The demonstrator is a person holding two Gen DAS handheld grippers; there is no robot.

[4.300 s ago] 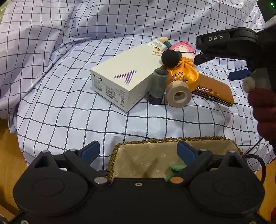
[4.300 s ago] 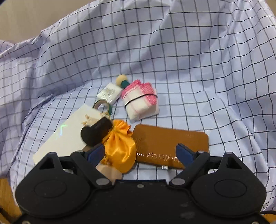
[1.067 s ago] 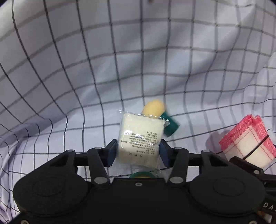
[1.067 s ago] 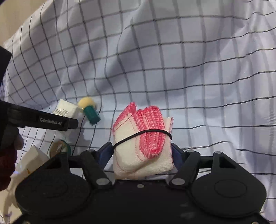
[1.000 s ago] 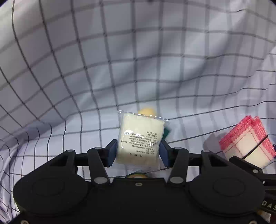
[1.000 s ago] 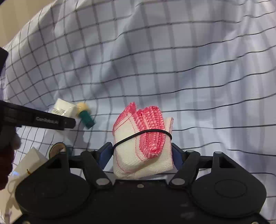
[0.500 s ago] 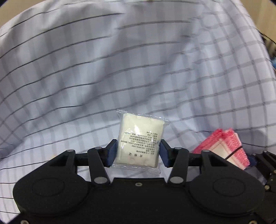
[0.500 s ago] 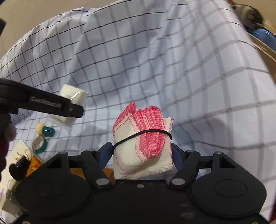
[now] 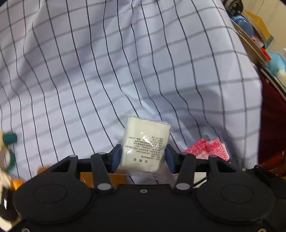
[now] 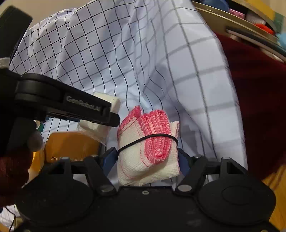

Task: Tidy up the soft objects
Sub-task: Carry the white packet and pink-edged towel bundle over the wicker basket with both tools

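We see a pale checked cloth (image 9: pixel 125 62) with thin dark lines draped in loose folds over the whole surface; what lies under it we cannot tell. Along its right edge a dark red fabric (image 10: pixel 259 107) hangs down, and above that a wooden shelf edge (image 10: pixel 232 21) carries a blurred clutter of blue, pink and red things (image 9: pixel 250 28) too smeared to name. A strip of tan wall (image 10: pixel 44 7) shows at the top left of the right wrist view.

No container is clear to us. At the lower left of the left wrist view lie a small teal piece (image 9: pixel 9 138) and a green ring (image 9: pixel 11 158), both blurred. An orange-brown flat case (image 10: pixel 71 146) lies on the cloth beneath the left tongs.

Our left tongs (image 9: pixel 143 158) are closed on a sealed clear packet of white gauze (image 9: pixel 145 142), its printed label facing the camera, held upright above the cloth. Our right tongs (image 10: pixel 146 160) grip a folded white cloth bundle with pink stitched edges (image 10: pixel 148 148), bound by a thin black band (image 10: pixel 148 138); the blue pads press its two sides. The two loads sit just beside each other, the packet to the left of the bundle, both lifted clear of the cloth
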